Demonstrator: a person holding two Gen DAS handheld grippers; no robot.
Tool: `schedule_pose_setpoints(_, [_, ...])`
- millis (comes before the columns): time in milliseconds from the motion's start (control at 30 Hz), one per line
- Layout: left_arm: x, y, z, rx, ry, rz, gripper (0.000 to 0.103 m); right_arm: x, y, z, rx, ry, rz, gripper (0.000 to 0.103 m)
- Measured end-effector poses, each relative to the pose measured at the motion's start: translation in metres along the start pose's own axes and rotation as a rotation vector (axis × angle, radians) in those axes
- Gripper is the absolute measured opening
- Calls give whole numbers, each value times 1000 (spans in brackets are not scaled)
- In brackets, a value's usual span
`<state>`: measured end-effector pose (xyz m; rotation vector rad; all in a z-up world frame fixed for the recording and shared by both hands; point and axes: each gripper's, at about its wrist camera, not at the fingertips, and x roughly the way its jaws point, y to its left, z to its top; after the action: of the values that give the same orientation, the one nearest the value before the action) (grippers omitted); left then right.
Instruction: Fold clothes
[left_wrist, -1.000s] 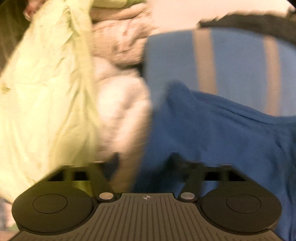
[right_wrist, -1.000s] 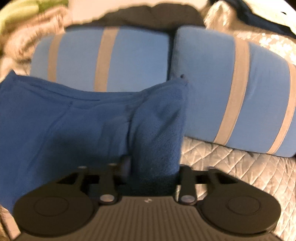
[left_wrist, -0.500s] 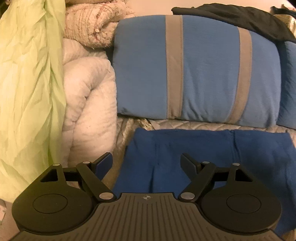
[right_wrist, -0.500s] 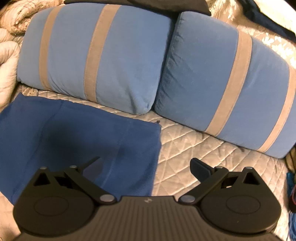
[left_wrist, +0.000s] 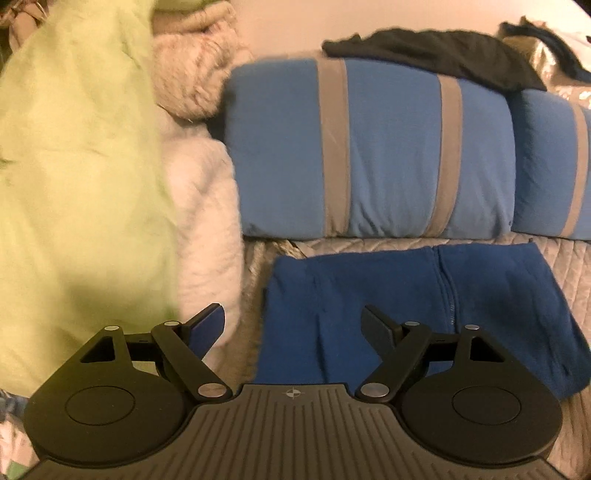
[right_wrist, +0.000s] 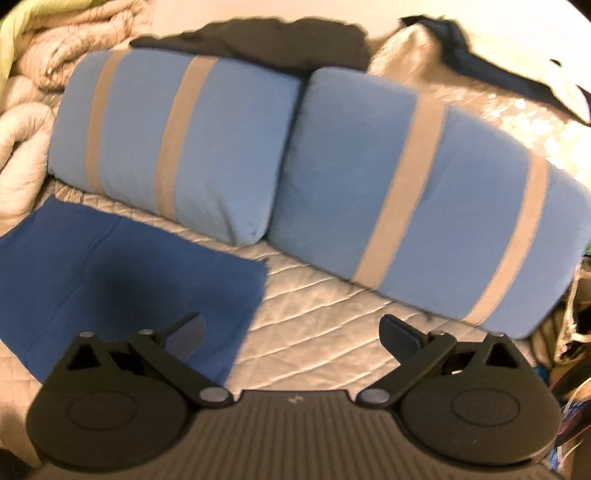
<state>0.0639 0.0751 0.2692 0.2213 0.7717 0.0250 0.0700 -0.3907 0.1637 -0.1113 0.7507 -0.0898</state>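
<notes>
Both the left hand-held gripper and the right hand-held gripper gape wide, empty, above the blue garment lying flat on the bed.

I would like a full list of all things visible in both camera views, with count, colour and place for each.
blue garment: one, dark blue, lying flat on the quilt in front of the pillows.
pillows: two, light blue with grey-beige stripes, side by side behind the garment.
quilt: one, pale beige, stitched, under everything.
black cloth: one, on top of the pillows.
green fabric: one, pale green, far left.
white blanket: one, bunched between green fabric and pillows.
knitted blanket: one, beige, behind the white one.
left gripper: black, open, above the garment.
right gripper: black, open, over the garment's right edge.
</notes>
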Motion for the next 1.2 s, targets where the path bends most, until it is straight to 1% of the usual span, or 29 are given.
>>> schedule_pose_setpoints(233, [-36, 28, 1, -30, -44, -4, 81, -45, -72, -6, 36, -52, -45, 103])
schedule_pose_setpoints(433, [-57, 34, -2, -42, -74, -28, 81, -78, -120, -17, 37, -90, -83, 103])
schedule_pose_setpoints(600, [-73, 37, -11, -45, -107, -45, 81, -102, -161, -31, 62, -107, -106, 103])
schedule_pose_setpoints(833, [-93, 41, -33, -89, -128, -81, 81, -144, -209, -71, 74, -125, -114, 103])
schedule_pose_setpoints(933, [-104, 41, -46, -127, -131, -113, 81, -163, -229, -91, 87, -132, -116, 103])
schedule_pose_setpoints(1033, [-111, 38, -57, -143, -134, -147, 81, -184, -246, -110, 119, -144, -113, 103])
schedule_pose_setpoints(1200, [-114, 29, -76, -142, -99, -193, 81, -214, -270, -144, 143, -154, -96, 103])
